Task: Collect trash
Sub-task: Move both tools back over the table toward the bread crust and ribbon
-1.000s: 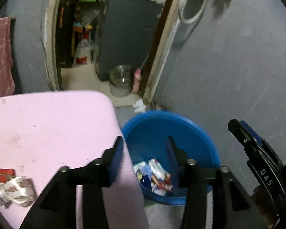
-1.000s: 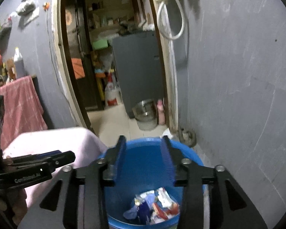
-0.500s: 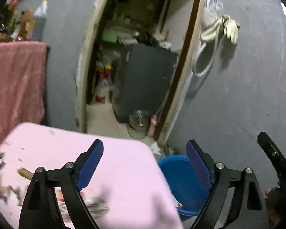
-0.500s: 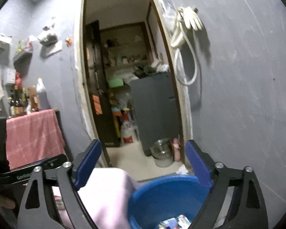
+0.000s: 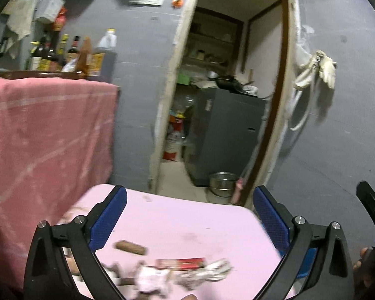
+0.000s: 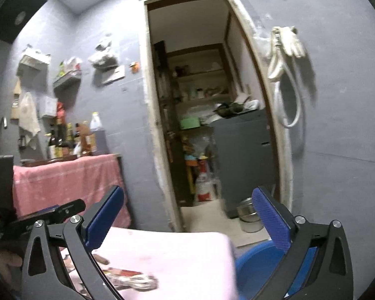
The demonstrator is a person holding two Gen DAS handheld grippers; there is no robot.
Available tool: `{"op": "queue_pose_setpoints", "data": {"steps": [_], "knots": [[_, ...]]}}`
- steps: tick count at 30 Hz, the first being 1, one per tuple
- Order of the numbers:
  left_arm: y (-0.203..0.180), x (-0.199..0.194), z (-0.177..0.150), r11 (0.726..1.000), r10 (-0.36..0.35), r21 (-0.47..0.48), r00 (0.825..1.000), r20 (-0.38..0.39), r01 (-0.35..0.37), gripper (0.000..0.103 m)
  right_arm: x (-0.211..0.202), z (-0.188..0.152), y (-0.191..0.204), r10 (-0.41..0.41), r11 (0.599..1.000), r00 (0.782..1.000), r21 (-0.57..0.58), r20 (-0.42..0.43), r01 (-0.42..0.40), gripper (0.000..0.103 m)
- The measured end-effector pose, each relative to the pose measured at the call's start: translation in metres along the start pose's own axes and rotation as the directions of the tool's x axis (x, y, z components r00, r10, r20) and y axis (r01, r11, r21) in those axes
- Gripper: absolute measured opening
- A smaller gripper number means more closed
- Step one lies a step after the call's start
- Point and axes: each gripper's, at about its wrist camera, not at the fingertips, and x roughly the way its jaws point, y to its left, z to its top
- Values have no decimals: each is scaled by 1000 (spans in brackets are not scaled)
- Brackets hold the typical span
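Swinging back from the blue bucket (image 6: 252,267), both tools had spread their fingers wide and empty. The left gripper (image 5: 187,220) hovered over wrappers (image 5: 187,272) littering the pink worktop (image 5: 187,225); the right gripper (image 6: 187,220) hung beside it, so another pickup seemed due.

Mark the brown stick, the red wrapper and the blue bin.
brown stick (image 5: 130,247), left wrist view, mid-length.
red wrapper (image 5: 187,263), left wrist view, flat face.
blue bin (image 6: 252,270), right wrist view, inner wall.

Black skeletal frames, silver screws at the joints, blue cross-hatched pads on left gripper (image 5: 187,212) and right gripper (image 6: 187,215); white lettering alongside.
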Motion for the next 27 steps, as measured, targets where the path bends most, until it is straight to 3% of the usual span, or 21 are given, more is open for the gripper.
{"op": "queue_pose_setpoints", "data": {"steps": [7, 14, 23, 27], "knots": [[52, -18, -10, 995, 92, -29, 996, 7, -92, 99, 6, -16, 40, 57, 997, 998, -41, -13, -57, 103], [88, -23, -33, 991, 121, -47, 991, -56, -123, 99, 27, -42, 66, 92, 992, 987, -72, -133, -102, 103], [111, -11, -59, 990, 83, -100, 980, -182, -102, 99, 56, -81, 80, 100, 981, 931, -124, -351, -152, 103], [115, 2, -63, 988, 101, -88, 964, -244, -125, 99, 67, -92, 81, 101, 979, 901, -120, -423, -166, 103]]}}
